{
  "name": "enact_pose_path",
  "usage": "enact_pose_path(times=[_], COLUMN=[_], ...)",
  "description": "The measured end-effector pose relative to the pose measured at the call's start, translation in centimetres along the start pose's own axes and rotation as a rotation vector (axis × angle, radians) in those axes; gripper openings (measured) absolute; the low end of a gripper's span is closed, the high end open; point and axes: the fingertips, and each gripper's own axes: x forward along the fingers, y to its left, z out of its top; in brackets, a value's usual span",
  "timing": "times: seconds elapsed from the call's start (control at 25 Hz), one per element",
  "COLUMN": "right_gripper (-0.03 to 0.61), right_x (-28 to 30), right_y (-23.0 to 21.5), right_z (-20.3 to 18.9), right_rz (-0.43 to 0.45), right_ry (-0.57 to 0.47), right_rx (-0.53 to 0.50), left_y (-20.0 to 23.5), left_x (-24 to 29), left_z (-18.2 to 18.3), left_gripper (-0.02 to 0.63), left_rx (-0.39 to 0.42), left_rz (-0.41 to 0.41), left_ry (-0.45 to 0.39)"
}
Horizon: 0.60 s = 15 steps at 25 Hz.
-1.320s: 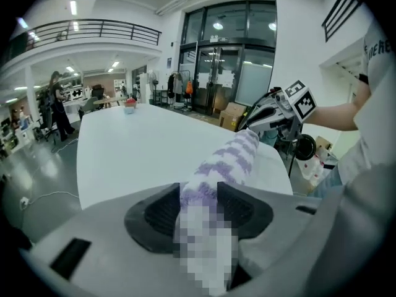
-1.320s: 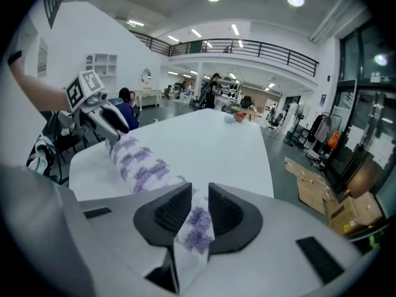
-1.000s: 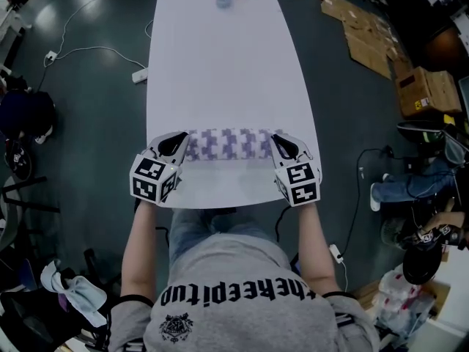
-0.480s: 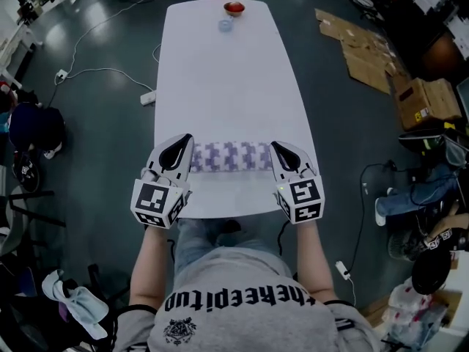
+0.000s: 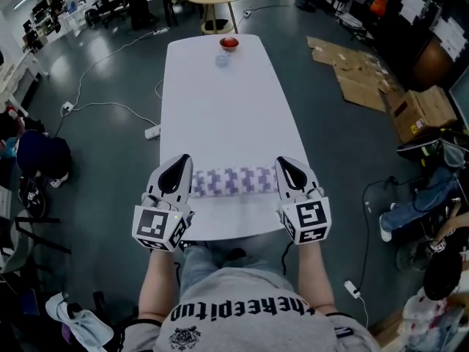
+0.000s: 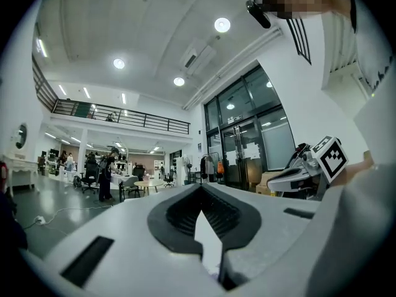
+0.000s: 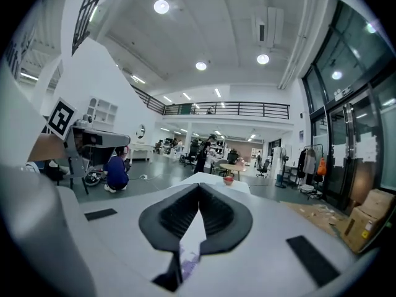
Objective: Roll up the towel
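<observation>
Head view: I see the purple-checked towel (image 5: 233,182) as a narrow band across the white table (image 5: 220,108) at its 6 o'clock end. The left gripper (image 5: 181,161) is at the towel's 9 o'clock and the right gripper (image 5: 285,163) at its 3.

Left gripper view: jaws together, nothing pinched.

Right gripper view: jaws together too, with purple pattern showing low through the slit.

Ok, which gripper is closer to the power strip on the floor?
Left. The left gripper is at the table edge nearest the power strip; the right gripper is across the table, at the towel's other end.
</observation>
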Motion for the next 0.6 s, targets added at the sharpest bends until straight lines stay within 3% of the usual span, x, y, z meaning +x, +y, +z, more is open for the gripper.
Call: enact_pose_path(times=[0.6], right_gripper=[0.003], right_x=[-5.0], right_y=[-1.3], right_z=[5.5], right_rz=[-0.108], right_ry=[-0.138], right_rx=[-0.031], left_y=[-0.5], left_x=[-2.6], left_z=[5.6], left_gripper=[0.005], left_rx=[0.02], left_rz=[0.04], left_ry=[-0.101])
